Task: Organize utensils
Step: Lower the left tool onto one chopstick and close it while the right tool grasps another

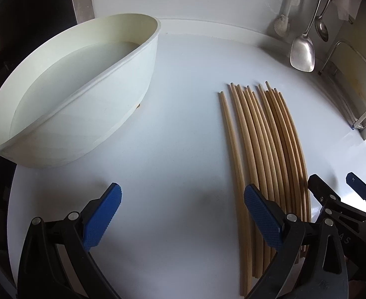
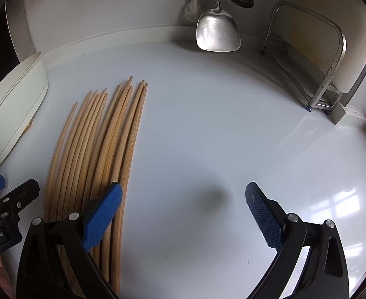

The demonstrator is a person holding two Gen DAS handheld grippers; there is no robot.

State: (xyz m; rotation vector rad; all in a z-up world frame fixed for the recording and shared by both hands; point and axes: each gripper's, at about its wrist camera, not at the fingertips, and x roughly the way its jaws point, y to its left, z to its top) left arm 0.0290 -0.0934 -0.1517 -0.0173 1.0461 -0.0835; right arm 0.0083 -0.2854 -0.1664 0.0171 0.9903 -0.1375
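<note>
1. On the white counter (image 2: pixel 208 124), wooden chopsticks (image 1: pixel 265 137) lie side by side, right of an oval white tub (image 1: pixel 65 94).
2. Left gripper (image 1: pixel 183 214) and right gripper (image 2: pixel 183 214) both gape wide, holding nothing.

Open counter (image 2: pixel 208 129) lies right of the chopsticks (image 2: pixel 103 144); the tub (image 1: pixel 78 94) blocks the left, a hanging spatula (image 2: pixel 218 31) and rack (image 2: pixel 315 62) the back.
</note>
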